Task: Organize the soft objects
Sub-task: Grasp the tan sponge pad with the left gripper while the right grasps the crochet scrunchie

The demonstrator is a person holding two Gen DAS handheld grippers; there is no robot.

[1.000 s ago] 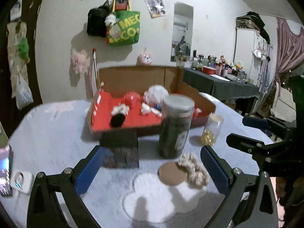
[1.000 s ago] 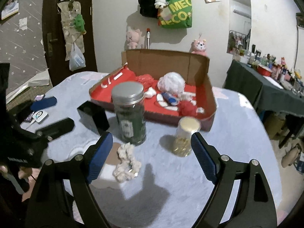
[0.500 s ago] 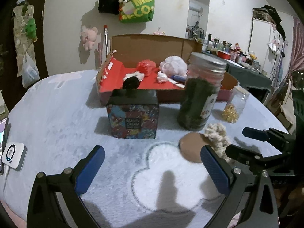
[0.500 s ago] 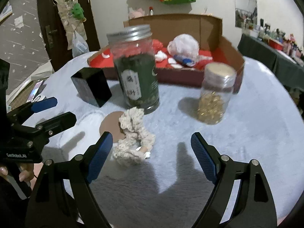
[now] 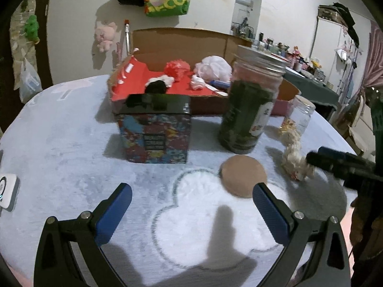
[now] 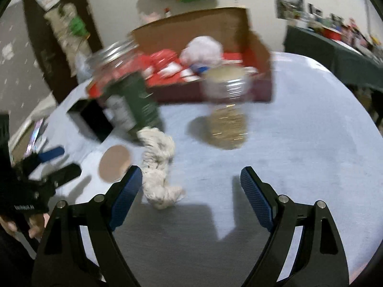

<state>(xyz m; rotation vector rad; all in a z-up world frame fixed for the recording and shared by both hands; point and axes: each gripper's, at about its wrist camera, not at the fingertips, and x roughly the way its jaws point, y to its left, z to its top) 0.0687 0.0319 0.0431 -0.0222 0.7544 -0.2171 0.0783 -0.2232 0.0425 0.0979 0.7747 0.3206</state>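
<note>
Scrunchie (image 6: 159,167) one, jars two, grippers two, jaws apart.

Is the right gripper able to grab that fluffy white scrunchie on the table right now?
Probably yes. The right gripper is open, and the white scrunchie lies just inside its left finger, with nothing between them. The tall green jar stands right behind the scrunchie, but does not block it. The view is blurry, so the exact gap is unclear.
</note>
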